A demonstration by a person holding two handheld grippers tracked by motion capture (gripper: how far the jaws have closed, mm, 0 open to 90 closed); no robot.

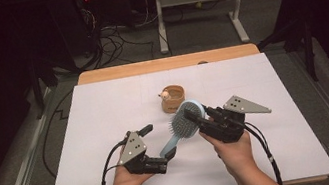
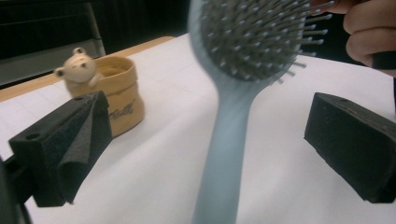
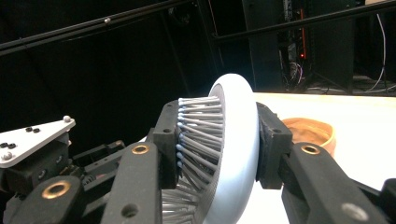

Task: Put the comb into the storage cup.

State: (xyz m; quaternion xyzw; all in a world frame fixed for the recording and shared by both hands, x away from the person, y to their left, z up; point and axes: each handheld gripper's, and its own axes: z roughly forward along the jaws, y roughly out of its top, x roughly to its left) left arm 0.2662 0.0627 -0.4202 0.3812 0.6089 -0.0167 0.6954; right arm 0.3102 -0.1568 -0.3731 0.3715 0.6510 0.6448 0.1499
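1. The right gripper [image 1: 196, 115] clamps the head of a pale blue hairbrush [image 1: 185, 123] — bristles against one jaw — holding it above the white table [image 1: 274, 155].
2. The left gripper [image 2: 205, 140] stands spread wide around the handle, not touching.
3. Risk: bristles flex, so the brush may twist or slip toward the bear cup [image 1: 172, 98].

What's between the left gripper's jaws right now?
The hairbrush handle runs up between the open jaws of the left gripper, touching neither, as the left gripper view shows. The right gripper clamps the brush head.
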